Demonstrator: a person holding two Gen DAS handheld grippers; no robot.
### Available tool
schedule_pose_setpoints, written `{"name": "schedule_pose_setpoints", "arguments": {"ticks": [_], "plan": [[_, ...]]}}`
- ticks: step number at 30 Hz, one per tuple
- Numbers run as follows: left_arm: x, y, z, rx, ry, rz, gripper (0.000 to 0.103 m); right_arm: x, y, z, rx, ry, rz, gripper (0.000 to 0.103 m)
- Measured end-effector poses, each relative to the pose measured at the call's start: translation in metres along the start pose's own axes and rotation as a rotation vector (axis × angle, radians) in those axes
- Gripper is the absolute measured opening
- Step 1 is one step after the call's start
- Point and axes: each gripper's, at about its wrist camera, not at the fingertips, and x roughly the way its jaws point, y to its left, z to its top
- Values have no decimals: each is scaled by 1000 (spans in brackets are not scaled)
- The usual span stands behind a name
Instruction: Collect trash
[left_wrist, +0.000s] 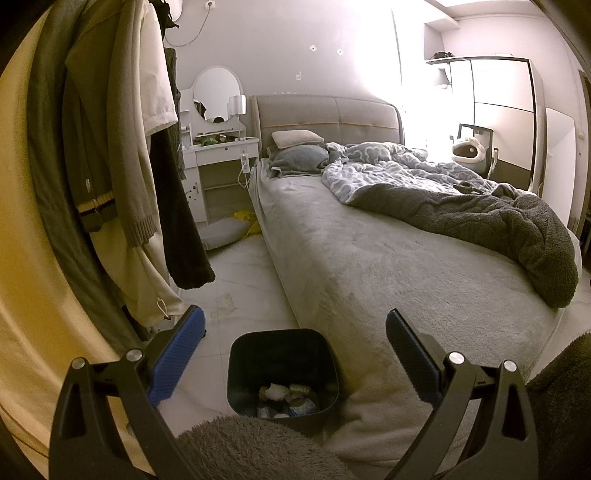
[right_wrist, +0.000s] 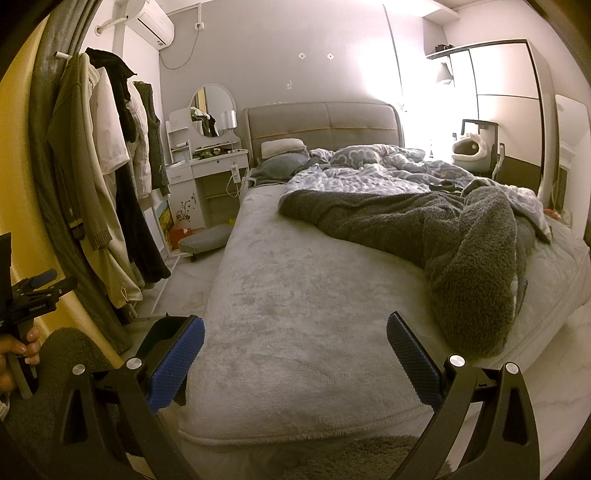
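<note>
While both grippers hang idle, the job looks partly done: black bin (left_wrist: 282, 373) on the near floor by the bed (left_wrist: 369, 258) already has crumpled scraps w/ a cup or two in it. Left gripper (left_wrist: 294, 354) above it, jaws wide, empty; right gripper (right_wrist: 295, 354) over the bed's near end, same. Poss. yellow litter (left_wrist: 245, 218) on the far floor by the dresser (left_wrist: 221, 155), can't confirm.

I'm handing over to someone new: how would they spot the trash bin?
Find the bed, then its near left corner. On the pale floor there stands a small dark square-mouthed trash bin, open, with crumpled scraps at the bottom. Nothing else nearby is a container.
</note>
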Motion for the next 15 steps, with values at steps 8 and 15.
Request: {"name": "schedule_pose_setpoints", "arguments": {"ticks": [8, 15], "plan": [[0, 0, 0, 4, -1, 0, 100, 0, -1, 1, 0, 0, 0, 100], [0, 0, 1, 4, -1, 0, 100, 1, -2, 1, -1, 1, 1, 100]]}}
